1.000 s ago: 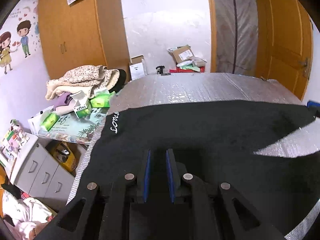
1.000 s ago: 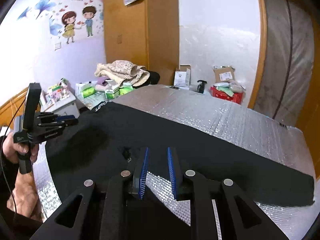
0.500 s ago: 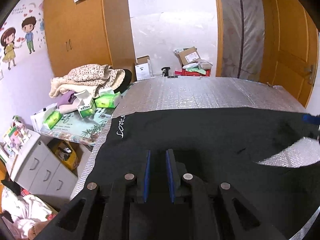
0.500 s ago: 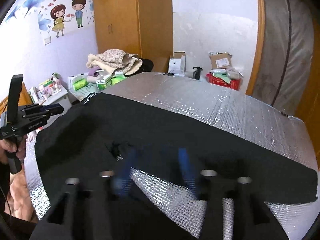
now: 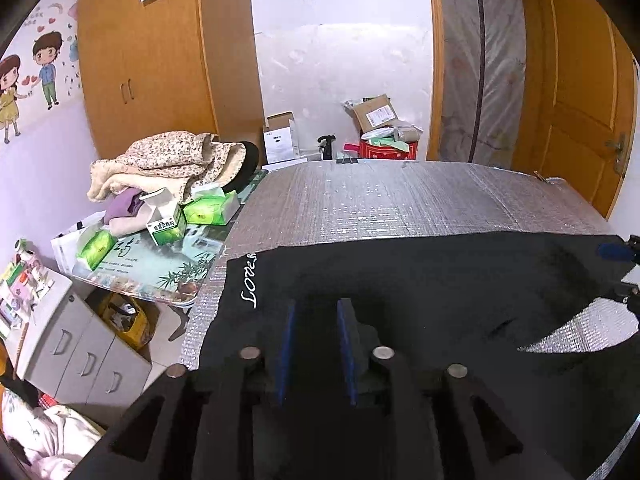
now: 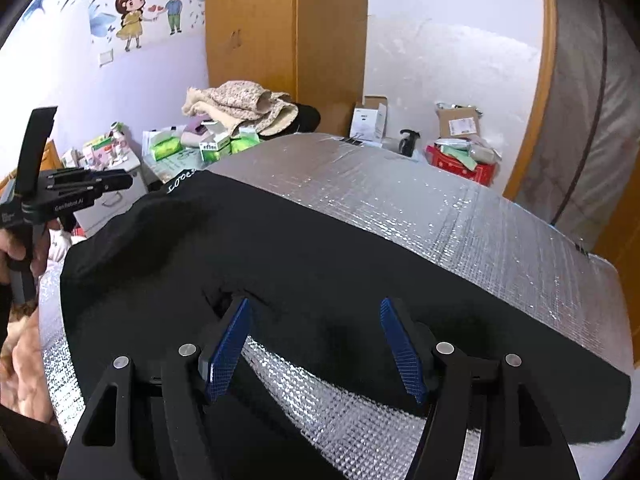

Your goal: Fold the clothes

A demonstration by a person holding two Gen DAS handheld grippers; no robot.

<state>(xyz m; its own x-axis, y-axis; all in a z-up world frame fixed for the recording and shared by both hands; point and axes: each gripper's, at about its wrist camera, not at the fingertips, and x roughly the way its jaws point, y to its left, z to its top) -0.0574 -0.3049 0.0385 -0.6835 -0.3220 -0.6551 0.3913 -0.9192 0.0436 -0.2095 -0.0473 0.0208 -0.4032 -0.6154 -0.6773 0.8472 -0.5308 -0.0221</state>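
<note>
A black garment [image 5: 420,280] with white script [image 5: 249,284] on one corner lies spread on the silver quilted mat [image 5: 400,200]. My left gripper [image 5: 316,304] hovers over its near left part. The jaws are opening, and the blue pads [image 5: 286,344] stand apart with only the flat cloth below them. In the right wrist view the left gripper [image 6: 118,182], held by a hand [image 6: 16,252], is just off the garment's left edge. My right gripper [image 6: 315,302] is wide open over the garment [image 6: 320,248] near a notch of bare mat [image 6: 340,408], and it also shows as the right gripper [image 5: 618,268] at the frame edge.
Left of the mat a low table [image 5: 132,272] carries green tissue boxes [image 5: 208,210] and a pile of blankets [image 5: 168,160]. White drawers [image 5: 64,344] stand below it. Cardboard boxes and a red crate [image 5: 384,148] line the far wall. A wooden door [image 5: 580,100] is on the right.
The right gripper's jaws sprang from nearly closed to wide open and dropped closer to the cloth. The left gripper's pads spread apart. Both hands drew back toward the near edge.
</note>
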